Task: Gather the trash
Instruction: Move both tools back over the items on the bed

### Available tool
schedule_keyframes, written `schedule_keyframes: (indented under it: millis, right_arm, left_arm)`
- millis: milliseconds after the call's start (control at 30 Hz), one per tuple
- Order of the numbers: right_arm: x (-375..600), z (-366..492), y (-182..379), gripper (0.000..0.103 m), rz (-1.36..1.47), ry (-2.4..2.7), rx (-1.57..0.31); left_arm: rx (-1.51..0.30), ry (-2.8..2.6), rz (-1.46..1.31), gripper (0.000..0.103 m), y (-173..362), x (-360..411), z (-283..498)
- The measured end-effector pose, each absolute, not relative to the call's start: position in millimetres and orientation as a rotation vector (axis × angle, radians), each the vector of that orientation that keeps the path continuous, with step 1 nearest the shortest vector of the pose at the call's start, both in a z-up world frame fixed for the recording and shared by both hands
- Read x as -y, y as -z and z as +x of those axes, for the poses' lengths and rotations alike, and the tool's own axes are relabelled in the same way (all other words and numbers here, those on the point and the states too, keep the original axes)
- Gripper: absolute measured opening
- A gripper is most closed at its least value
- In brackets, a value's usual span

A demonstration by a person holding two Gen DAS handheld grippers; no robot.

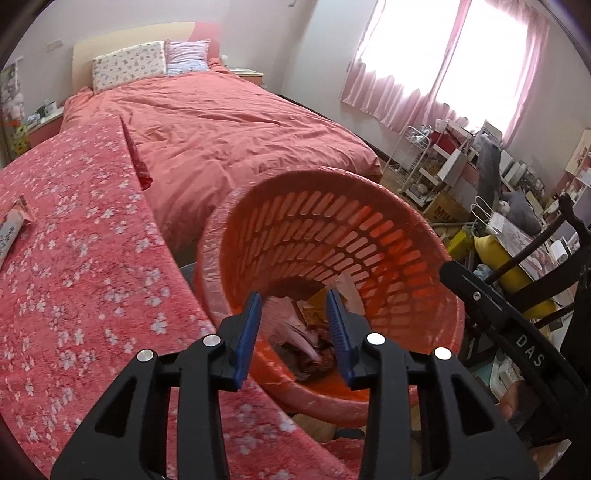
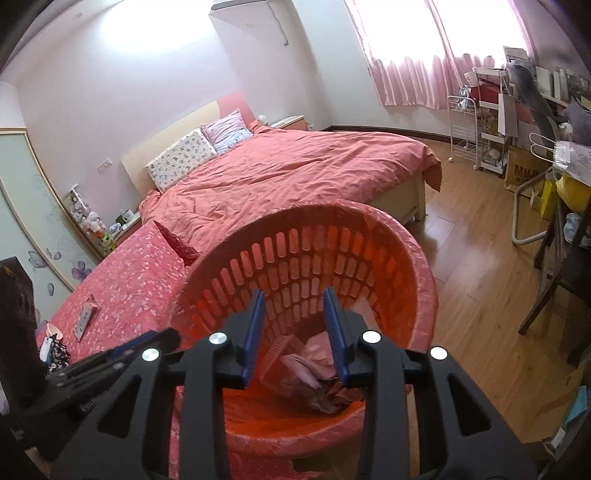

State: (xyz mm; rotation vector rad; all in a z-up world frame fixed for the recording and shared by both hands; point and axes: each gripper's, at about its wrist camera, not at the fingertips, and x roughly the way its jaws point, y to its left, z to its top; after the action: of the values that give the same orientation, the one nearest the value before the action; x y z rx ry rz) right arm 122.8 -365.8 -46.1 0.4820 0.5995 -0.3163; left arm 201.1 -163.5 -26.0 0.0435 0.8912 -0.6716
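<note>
the trash (image 1: 310, 332) low in the orange basket (image 1: 369, 236) is blurred and partly hidden behind the blue fingers (image 1: 340, 325); single items cannot be told apart. the wrapper (image 1: 13, 229) on the flowered blanket (image 1: 74, 258) is cut off at the picture's left edge, its print unreadable.

Bedroom, white walls. Bed (image 2: 295, 166) with coral duvet, cream headboard (image 2: 173, 129), two pillows (image 2: 199, 151) at far end. Near left, a surface under a pink floral cover (image 1: 74, 240). Wood floor (image 2: 480, 277) on right. Windows with pink curtains (image 2: 424, 55) far right, strong daylight. Wire rack (image 2: 460, 125) and cluttered shelves (image 1: 498, 170) along right wall. AC unit (image 2: 243, 11) high on far wall.
</note>
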Motion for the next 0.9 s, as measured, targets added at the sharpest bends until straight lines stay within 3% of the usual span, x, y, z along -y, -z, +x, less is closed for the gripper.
schedule_keyframes:
  millis: [433,900]
  right_arm:
    - [326.1,117.9,24.0,0.051,0.406,0.277,-0.599]
    - [245.7,123.9,7.3,0.052,0.308,0.143,-0.634]
  left_arm:
    - [-0.840,0.548,0.043,0.049,8.1,101.3,189.0]
    - [-0.765,0.298,0.014,0.053,-10.7,-10.2,176.8]
